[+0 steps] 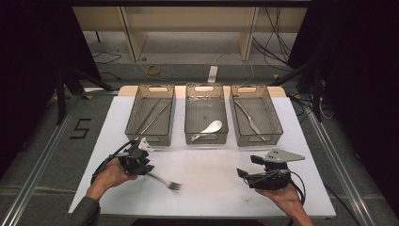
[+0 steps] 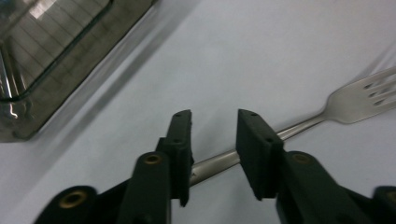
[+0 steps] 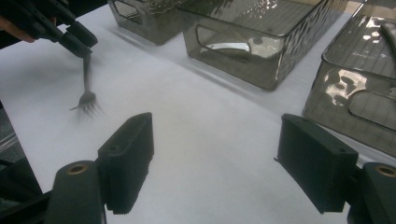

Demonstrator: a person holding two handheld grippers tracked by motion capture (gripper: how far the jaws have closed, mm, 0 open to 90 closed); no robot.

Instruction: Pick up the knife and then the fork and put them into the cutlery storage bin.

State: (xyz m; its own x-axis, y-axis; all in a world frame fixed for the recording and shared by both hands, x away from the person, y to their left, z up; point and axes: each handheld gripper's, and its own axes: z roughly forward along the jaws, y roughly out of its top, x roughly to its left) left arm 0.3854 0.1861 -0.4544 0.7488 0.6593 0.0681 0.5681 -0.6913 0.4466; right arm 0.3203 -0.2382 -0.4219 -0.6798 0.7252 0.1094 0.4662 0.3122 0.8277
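My left gripper (image 1: 143, 165) sits at the table's (image 1: 211, 165) near-left, jaws astride the handle of the fork (image 1: 164, 181). In the left gripper view the handle (image 2: 219, 161) runs between the pads with a gap still showing on either side, so not clamped yet; I log it as open around the fork. The fork lies flat on the white sheet, tines toward 4 o'clock from that gripper. At 12 o'clock from the fork stand three bins in a row: left bin (image 1: 151, 114) with thin rods, middle bin (image 1: 206, 113) with a spoon (image 1: 208, 129), right bin (image 1: 256, 115) with a knife (image 1: 249, 120). My right gripper (image 1: 251, 169) is at near-right, jaws spread wide with nothing between them, above bare sheet.
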